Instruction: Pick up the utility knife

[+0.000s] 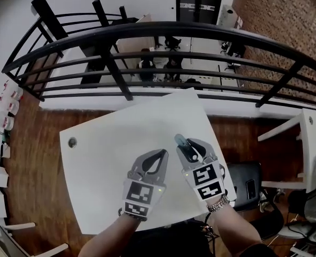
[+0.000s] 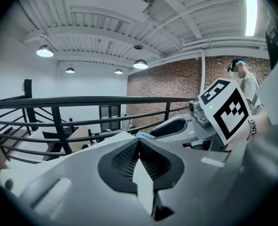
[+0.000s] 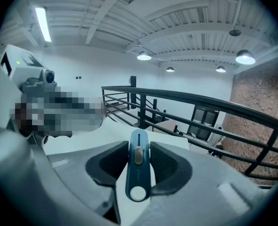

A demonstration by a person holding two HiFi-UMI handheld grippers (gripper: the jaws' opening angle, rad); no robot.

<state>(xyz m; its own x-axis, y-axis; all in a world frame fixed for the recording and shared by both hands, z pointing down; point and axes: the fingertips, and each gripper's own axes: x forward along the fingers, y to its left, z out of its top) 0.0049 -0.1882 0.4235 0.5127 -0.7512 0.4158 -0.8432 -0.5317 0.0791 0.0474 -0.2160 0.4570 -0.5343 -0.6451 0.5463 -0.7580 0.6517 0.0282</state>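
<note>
A dark teal utility knife (image 3: 138, 166) with a grey slider is clamped lengthwise between the jaws of my right gripper (image 3: 139, 147), its tip sticking out past them. In the head view the knife (image 1: 183, 147) is lifted above the white table (image 1: 110, 143), held by the right gripper (image 1: 193, 146). My left gripper (image 1: 159, 155) hovers beside it on the left with its jaws together and nothing between them. In the left gripper view that gripper (image 2: 139, 142) is shut and empty, and the knife's tip (image 2: 145, 136) shows just beyond it.
A black metal railing (image 1: 163, 42) runs past the table's far edge, with a lower floor of desks and chairs beyond. A black chair (image 1: 246, 183) stands right of the table. A round hole (image 1: 72, 142) sits near the table's left edge. A white table (image 1: 313, 143) is at far right.
</note>
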